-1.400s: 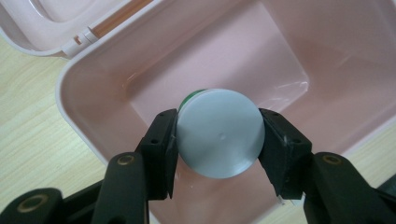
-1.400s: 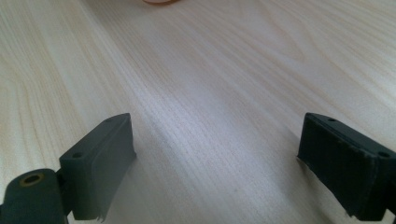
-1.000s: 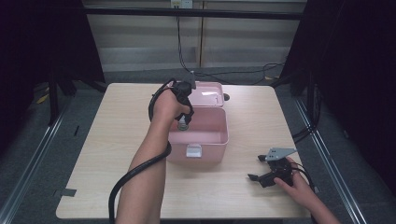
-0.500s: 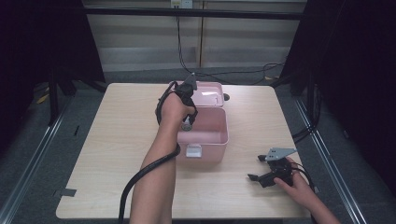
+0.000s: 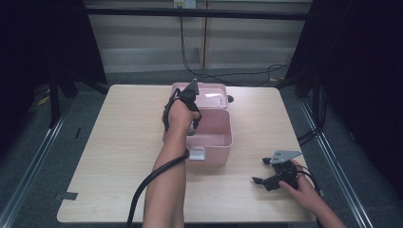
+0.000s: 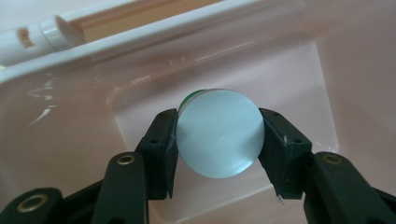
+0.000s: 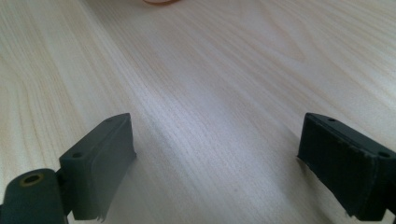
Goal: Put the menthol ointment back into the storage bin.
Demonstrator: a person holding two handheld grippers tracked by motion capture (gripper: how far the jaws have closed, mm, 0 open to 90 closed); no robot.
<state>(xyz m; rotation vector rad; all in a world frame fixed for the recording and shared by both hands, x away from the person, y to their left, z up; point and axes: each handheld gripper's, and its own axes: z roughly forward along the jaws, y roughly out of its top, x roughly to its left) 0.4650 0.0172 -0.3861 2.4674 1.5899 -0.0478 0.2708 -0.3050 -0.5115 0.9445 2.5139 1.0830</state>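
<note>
Left tongs [image 6: 218, 140] clamp a pale round-ended cylinder [image 6: 219, 133] inside the pink box [image 5: 223, 140], frame centre in the high view.
Green edge shows behind the cylinder's disc face (label unreadable). Box lid [image 5: 209, 95] stands open at the far side; white latch [image 5: 196, 153] on the near wall. Right tongs [image 5: 266, 178] rest spread wide, gripping nothing, on the wooden worktop [image 5: 119, 142], lower right.

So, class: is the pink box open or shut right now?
Open. The pink box shows its bare inside, its lid tipped back behind; the left tongs hold a round object over it.
</note>
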